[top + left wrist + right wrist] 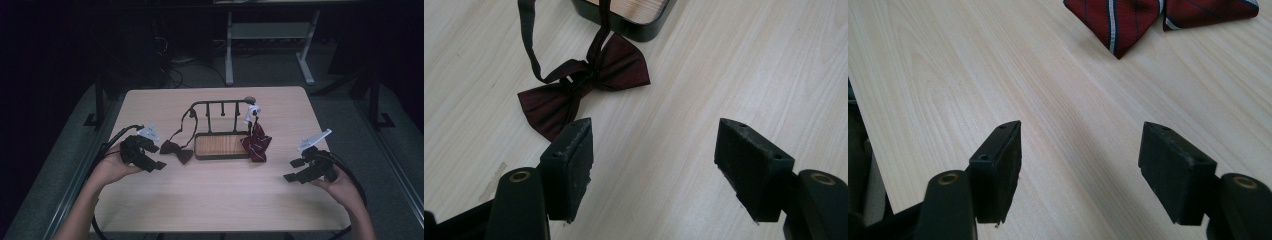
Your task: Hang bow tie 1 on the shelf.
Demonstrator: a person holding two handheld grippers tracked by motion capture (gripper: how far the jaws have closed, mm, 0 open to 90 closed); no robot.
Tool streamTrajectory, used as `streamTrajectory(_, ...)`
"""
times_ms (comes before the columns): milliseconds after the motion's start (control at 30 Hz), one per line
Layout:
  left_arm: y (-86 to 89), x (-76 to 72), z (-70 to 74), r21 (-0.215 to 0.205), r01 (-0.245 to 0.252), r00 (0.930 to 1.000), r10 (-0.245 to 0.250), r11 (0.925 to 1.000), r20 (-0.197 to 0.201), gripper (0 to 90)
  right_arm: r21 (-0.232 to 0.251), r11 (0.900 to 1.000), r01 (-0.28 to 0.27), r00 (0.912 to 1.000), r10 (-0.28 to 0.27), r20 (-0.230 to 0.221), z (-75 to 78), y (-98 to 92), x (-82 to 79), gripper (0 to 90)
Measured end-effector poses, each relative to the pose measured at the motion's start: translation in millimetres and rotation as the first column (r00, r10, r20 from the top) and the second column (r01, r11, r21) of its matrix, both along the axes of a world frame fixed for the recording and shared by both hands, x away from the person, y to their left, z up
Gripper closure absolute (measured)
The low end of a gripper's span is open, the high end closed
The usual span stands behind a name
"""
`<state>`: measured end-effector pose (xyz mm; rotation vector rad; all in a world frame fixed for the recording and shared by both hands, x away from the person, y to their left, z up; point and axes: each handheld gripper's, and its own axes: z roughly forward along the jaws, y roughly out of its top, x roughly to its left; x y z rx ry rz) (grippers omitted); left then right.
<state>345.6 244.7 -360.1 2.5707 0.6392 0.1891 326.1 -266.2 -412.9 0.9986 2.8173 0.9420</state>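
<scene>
A dark maroon bow tie lies on the table, and its strap runs up to the left end of a black rack. A red striped tie with a white tag hangs from the rack's right end, its lower part resting on the table. My left gripper stands open just left of the bow tie, with only bare tabletop between its jaws. My right gripper is open and empty, to the right of the striped tie.
The rack stands on a wooden tray base with a dark rim, at the middle of the light wood table. A desk frame and cables on the floor lie beyond the table's far edge.
</scene>
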Motion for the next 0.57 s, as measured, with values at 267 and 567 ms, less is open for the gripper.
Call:
streamTrajectory(267,2.2,-7.5,-10.0,-0.001,-0.002,1.0,0.002,1.0,0.004,31.9,-0.002,1.0,-0.003,1.0,0.003,0.0,-0.8,0.0,-0.3,33.2)
streamTrajectory(567,0.2,-17.0,-17.1,-0.002,0.0,0.9996,0.0,1.0,0.029,31.6,0.005,1.0,-0.003,1.0,0.003,-0.001,-1.9,1.1,-1.8,32.2)
